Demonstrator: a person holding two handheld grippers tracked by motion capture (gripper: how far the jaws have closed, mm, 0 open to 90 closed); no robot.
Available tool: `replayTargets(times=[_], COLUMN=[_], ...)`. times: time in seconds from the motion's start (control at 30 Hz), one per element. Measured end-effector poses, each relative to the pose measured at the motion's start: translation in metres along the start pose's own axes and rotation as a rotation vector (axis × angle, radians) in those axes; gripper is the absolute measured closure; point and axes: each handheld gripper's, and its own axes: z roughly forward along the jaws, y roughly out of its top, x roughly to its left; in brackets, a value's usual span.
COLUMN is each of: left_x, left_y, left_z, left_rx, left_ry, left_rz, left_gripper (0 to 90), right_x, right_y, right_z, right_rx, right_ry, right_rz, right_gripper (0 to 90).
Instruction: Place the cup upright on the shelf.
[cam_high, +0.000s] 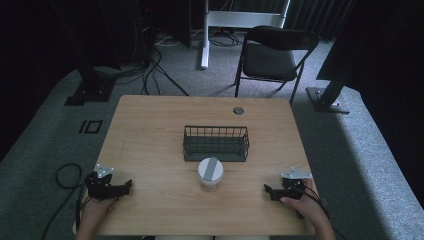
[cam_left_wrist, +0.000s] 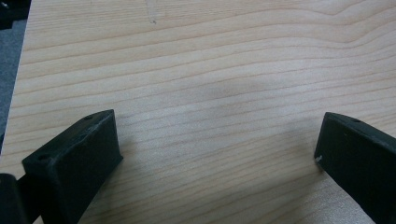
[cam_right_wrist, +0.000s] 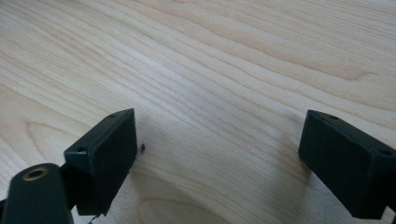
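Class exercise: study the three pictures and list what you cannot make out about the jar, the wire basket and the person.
- Jar contents: high view, too small, lid covers the top.
- Wire basket interior: high view, too dim and small to tell.
- Person: cut off by bottom edge beyond the hands holding the left claw and right claw.

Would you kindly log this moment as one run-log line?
left gripper: open, empty | right gripper: open, empty | grey-lidded clear jar: upright, before dark wire basket | wooden table
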Motion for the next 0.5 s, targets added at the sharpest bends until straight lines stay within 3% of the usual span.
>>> replayTargets(times=[0.5], left_x=[-0.0006], left_y=[0.0], left_z=[0.0001], left_rx=[-0.001], left_ry=[0.006], left_rz=[-0.007], left_gripper=[0.2], right_x=[0.0], right_y=[0.0001], right_z=[0.0001], right_rx=[0.001], right_ry=[0.001], right_rz=[-0.003], right_gripper=[10.8])
